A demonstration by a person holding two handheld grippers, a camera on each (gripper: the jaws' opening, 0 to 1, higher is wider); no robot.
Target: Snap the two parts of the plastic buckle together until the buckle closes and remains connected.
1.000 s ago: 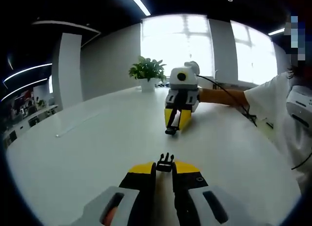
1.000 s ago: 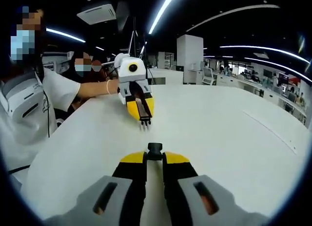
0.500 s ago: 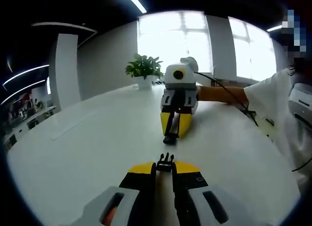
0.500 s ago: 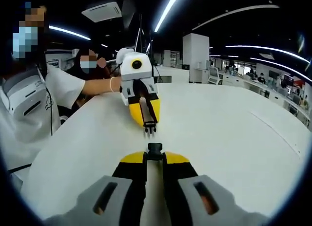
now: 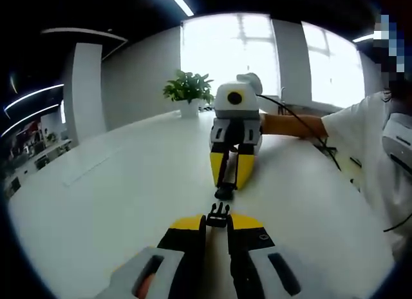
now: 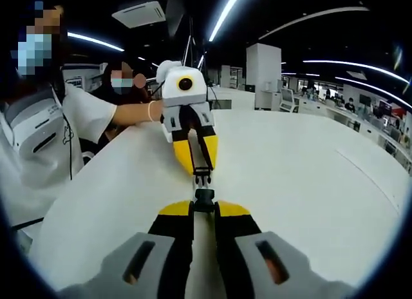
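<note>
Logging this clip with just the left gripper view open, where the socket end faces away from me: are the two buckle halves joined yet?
Observer: Not clearly. In the right gripper view the pronged half, held in the left gripper, sits right at the mouth of the socket half. I cannot tell whether the prongs have gone in.
Operator: Is the right gripper actually holding its piece?
Observer: Yes. The right gripper has its jaws closed on the socket half, which sticks out past the yellow tips above the white table.
</note>
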